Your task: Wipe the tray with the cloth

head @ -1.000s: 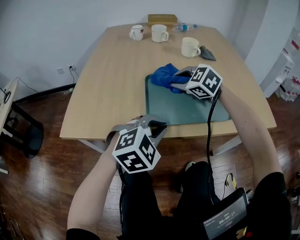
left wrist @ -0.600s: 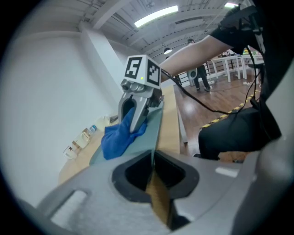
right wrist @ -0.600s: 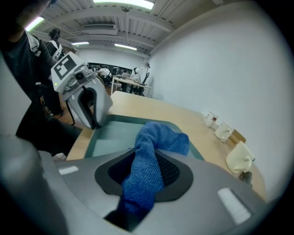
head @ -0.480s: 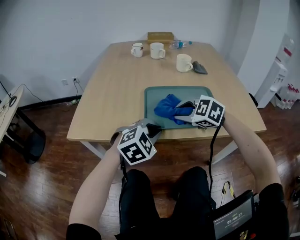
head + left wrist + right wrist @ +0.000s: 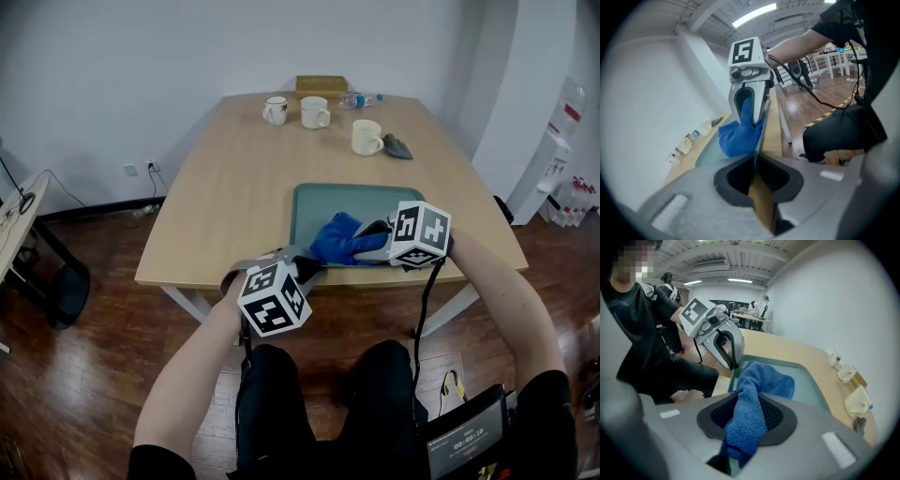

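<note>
A teal tray (image 5: pixel 319 202) lies on the wooden table (image 5: pixel 234 187), near its front edge. A blue cloth (image 5: pixel 339 239) rests on the tray's near part, and my right gripper (image 5: pixel 367 239) is shut on it; in the right gripper view the cloth (image 5: pixel 761 385) bunches between the pads over the tray (image 5: pixel 806 385). My left gripper (image 5: pixel 305 265) sits at the tray's near left corner. In the left gripper view the thin tray rim (image 5: pixel 757 140) runs between the jaws, which are opening but still pinch it. The left gripper (image 5: pixel 733 364) shows beyond the cloth.
At the table's far end stand a small patterned mug (image 5: pixel 275 111), a white mug (image 5: pixel 315 112), a cream mug (image 5: pixel 367 137), a plastic bottle (image 5: pixel 361 98), a brown box (image 5: pixel 322 84) and a dark object (image 5: pixel 397 146). The floor is dark wood.
My right gripper has dragged the cloth from the tray's far left corner to its near part. The left gripper has stayed at the tray's near left corner.
</note>
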`<state>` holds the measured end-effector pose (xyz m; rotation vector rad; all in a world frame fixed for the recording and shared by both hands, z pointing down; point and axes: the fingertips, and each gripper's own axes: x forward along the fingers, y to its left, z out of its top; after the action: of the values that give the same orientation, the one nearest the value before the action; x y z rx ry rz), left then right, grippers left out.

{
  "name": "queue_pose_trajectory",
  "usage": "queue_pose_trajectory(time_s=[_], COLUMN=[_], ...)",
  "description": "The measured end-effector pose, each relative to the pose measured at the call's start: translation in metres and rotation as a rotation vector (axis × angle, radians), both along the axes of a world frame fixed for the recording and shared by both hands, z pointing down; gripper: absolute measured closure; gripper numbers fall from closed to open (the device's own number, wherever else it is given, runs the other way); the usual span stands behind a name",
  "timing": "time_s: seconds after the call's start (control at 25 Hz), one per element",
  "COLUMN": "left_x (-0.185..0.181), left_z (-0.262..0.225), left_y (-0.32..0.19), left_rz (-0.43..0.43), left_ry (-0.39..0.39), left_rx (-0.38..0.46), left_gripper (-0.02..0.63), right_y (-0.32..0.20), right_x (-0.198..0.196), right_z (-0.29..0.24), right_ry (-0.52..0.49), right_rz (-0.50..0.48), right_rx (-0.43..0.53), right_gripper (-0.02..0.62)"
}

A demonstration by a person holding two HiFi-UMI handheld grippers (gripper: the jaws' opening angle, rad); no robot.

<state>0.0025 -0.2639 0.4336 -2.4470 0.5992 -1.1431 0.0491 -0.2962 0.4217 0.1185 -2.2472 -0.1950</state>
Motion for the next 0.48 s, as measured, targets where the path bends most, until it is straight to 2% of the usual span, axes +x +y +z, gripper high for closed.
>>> queue_pose_trajectory(time_s=[0.24,0.4,0.48], left_x=[-0.001,0.018,0.035], left_z=[-0.005,-0.016,-0.024], left_y=[0.000,0.004,0.004], left_rz=[0.037,0.040,0.048], left_ry=[-0.049,0.025,0.052], left_rx=[-0.040,-0.022,0.000], left_gripper=[0.580,0.578,0.535], right_y=[-0.060,-0.101,-0.117], right_x=[0.011,0.019,0.022], right_z=[-0.005,-0.005,-0.007], right_ry=[0.028,0.017,0.005], right_rz=[0.093,0.169,0.201], right_rx=[0.059,0.045,0.034], right_gripper=[0.489,0.489,0.489])
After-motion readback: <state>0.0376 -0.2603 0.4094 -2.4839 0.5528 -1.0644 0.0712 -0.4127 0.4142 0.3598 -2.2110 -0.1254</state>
